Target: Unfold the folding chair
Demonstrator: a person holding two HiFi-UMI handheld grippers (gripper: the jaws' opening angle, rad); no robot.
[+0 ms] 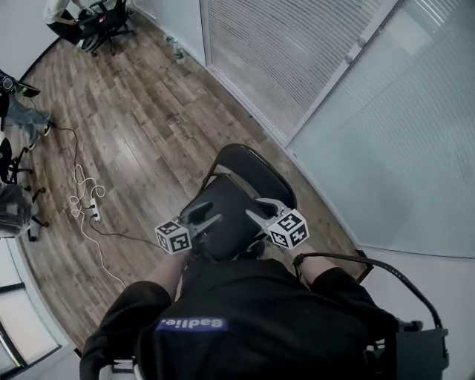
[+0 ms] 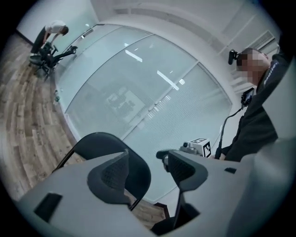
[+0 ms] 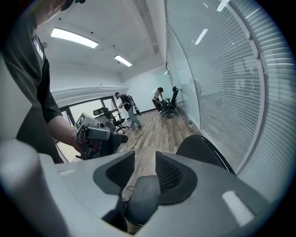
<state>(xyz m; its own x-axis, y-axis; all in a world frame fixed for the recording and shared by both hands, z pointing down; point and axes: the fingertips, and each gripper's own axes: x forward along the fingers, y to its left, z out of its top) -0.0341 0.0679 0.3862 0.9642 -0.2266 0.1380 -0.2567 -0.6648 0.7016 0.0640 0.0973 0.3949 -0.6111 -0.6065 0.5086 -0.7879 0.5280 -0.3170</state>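
A black folding chair stands on the wood floor right before me, close to the glass wall. Its rounded backrest (image 1: 256, 169) is on the far side and its seat (image 1: 223, 215) on my side. My left gripper (image 1: 206, 220) and right gripper (image 1: 261, 211) both hover just over the seat, side by side, touching nothing. In the left gripper view the left gripper (image 2: 147, 155) has its jaws wide apart and empty, with the backrest (image 2: 99, 143) behind them. The right gripper (image 3: 144, 159) shows a narrower gap, also empty, above the seat (image 3: 143, 199).
A glass partition with blinds (image 1: 297, 67) runs along the right of the chair. A white power strip and cable (image 1: 90, 211) lie on the floor at left. Office chairs and a person (image 1: 82, 22) are at the room's far end.
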